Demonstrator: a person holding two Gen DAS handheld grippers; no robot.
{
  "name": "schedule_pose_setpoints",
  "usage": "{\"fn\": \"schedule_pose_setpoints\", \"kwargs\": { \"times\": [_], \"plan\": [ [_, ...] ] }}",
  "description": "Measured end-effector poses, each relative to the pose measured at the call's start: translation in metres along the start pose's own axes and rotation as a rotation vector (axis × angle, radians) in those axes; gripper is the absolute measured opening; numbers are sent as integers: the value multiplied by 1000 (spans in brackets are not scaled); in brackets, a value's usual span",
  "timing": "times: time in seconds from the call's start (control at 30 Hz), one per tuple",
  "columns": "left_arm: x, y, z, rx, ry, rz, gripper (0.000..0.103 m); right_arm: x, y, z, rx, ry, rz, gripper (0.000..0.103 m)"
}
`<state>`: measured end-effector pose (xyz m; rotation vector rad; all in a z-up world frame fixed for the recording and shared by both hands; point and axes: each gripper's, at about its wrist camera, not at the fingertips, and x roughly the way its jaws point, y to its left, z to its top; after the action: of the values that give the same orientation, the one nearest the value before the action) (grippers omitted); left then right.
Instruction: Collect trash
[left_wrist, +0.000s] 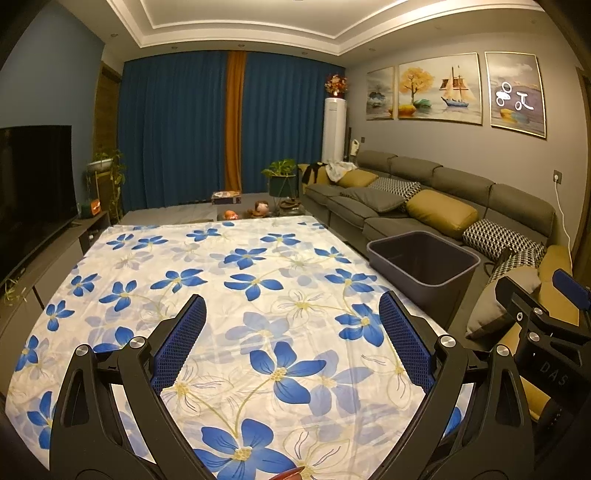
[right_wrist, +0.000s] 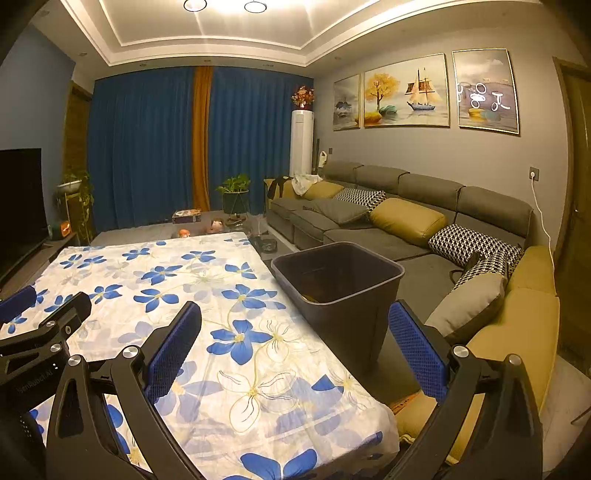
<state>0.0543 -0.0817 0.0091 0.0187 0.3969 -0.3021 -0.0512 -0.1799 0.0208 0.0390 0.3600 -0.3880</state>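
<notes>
**A:** What stands around the bin (right_wrist: 338, 291)?

**B:** The dark bin sits on the floor, just beside the right edge of the table (right_wrist: 207, 317), which wears a blue-flowered cloth. Its mouth is open upward with nothing over it. Beyond the bin, the grey sofa (right_wrist: 369, 229) with its cushions lines the wall.

**A:** And room to pass?

**B:** Left of the bin, the cloth lies flat and bare. The right gripper (right_wrist: 295, 347) hangs spread wide near the bin's front; the left gripper (left_wrist: 291, 339), also spread, hangs over the cloth further left.
</notes>
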Motion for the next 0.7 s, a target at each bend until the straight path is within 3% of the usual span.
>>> {"fn": "schedule_pose_setpoints", "kwargs": {
  "times": [0.7],
  "plan": [
    [2,-2,-2,-5,4,-6,93,-2,2,1,1,-14,-5,97]
  ]
}}
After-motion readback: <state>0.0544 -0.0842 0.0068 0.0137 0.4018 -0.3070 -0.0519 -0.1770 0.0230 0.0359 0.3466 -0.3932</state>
